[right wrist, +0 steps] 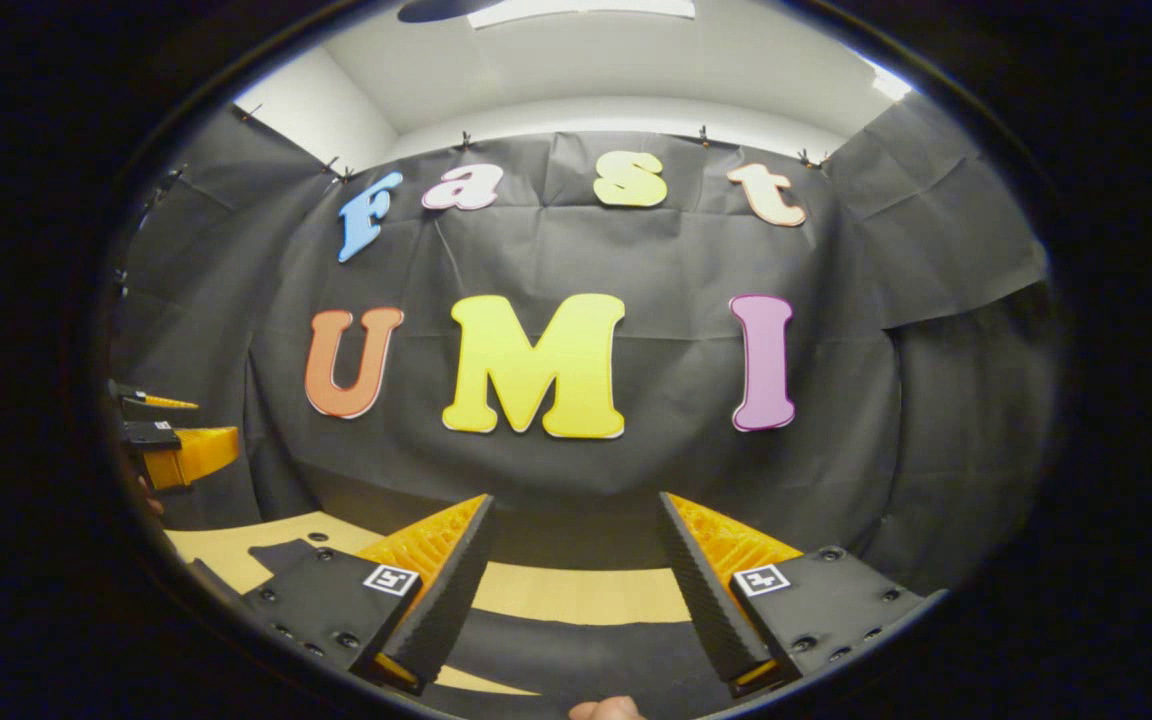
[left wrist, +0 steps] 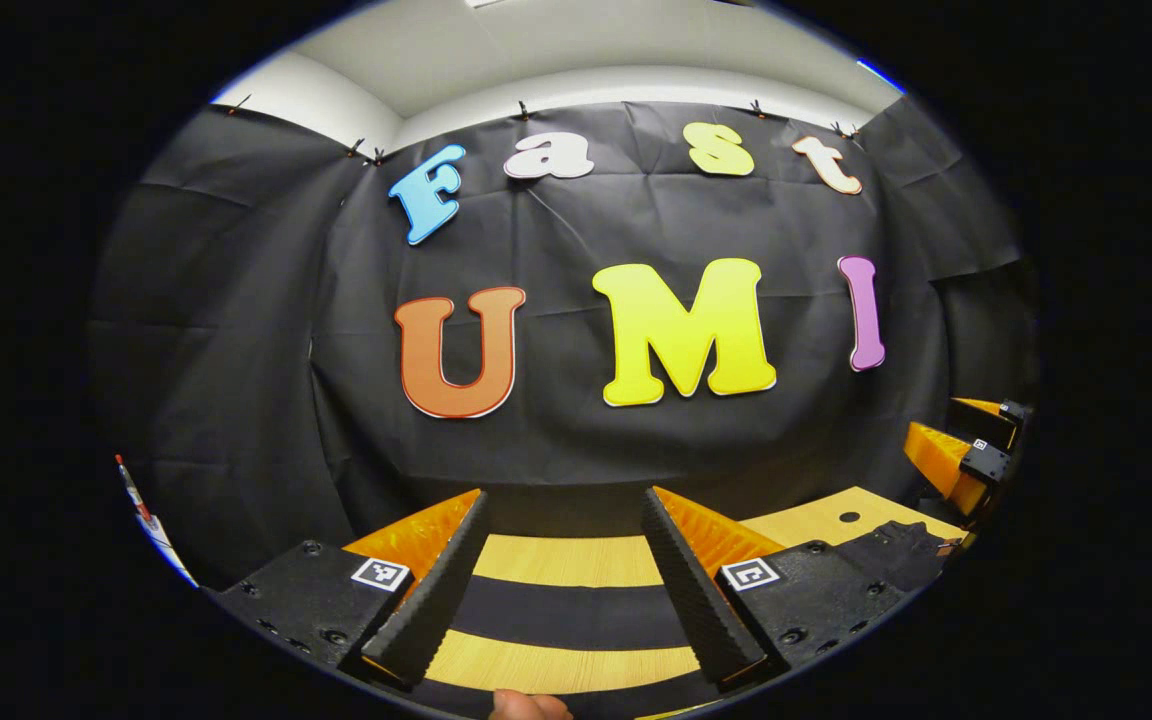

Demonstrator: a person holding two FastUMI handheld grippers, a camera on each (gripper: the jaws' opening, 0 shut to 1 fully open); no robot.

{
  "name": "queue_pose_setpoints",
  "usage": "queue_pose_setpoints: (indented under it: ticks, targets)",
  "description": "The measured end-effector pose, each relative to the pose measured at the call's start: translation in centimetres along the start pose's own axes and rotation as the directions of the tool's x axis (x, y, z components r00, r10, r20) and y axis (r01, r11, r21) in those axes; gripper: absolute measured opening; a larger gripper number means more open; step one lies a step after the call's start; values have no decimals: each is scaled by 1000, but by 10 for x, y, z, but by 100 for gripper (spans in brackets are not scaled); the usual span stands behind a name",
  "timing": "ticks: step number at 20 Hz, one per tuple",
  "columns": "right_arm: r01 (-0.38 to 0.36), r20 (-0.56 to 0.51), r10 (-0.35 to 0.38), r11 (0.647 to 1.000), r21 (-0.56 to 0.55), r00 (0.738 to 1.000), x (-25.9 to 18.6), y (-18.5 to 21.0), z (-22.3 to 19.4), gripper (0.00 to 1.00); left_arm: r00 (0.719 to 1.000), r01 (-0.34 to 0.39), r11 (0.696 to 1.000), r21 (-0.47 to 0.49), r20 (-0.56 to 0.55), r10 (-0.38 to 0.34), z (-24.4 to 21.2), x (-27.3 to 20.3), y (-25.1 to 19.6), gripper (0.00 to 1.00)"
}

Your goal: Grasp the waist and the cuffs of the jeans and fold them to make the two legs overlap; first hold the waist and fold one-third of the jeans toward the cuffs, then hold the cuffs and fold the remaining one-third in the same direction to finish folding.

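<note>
Left hand-held gripper (left wrist: 564, 560): jaws spread wide, nothing between them, held level above the pale wooden desk (left wrist: 566, 560); right hand-held gripper (right wrist: 573, 565) likewise released and empty. A dark cloth band (left wrist: 576, 610) crosses the desk under the left jaws, possibly the jeans, cannot confirm. Risk: with both aimed at the wall, a blind descent could miss waist or cuffs, or pinch one layer only.

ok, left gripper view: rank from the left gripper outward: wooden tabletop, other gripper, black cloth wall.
From the left gripper, jaws apart, nothing between them:
1. Wooden tabletop, directly below and ahead between its fingers.
2. Right gripper, farther off at the right edge.
3. Black cloth wall, farthest, straight ahead behind the table.
</note>
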State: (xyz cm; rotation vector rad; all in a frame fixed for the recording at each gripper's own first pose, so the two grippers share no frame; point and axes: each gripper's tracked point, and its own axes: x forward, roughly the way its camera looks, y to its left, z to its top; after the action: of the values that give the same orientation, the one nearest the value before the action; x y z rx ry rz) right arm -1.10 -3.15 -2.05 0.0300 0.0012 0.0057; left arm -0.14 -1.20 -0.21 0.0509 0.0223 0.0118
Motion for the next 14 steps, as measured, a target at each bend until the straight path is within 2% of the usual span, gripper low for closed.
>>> queue_pose_setpoints:
  ticks: [1,2,7,10,12,13,14]
  targets:
    - [-5,11,5,1000,9,1000,-1,-2,4,99,1000,-3,1000,-3,-2,3,2,-2,-1,89]
    - [-13,16,13,1000,7,1000,-1,-2,3,99,1000,-8,1000,-4,-4,8,2,-2,-1,98]
    - [3,13,-4,1000,31,1000,2,-16,1,98,999,-6,1000,-15,-34,6,-7,-3,-4,99]
    - [-24,-61,26,999,31,998,0,-22,-21,98,987,-65,991,-121,-151,46,-43,-14,12,100]
    - [-50,-183,57,998,39,981,-8,-32,-55,99,957,-151,957,-247,-280,79,-79,-34,27,100]
    - [-45,-250,54,998,43,967,-15,-42,-73,98,930,-213,924,-317,-355,93,-99,-47,39,100]
    - [-31,-313,44,998,47,949,-20,-53,-93,98,896,-289,876,-387,-431,105,-122,-62,53,100]
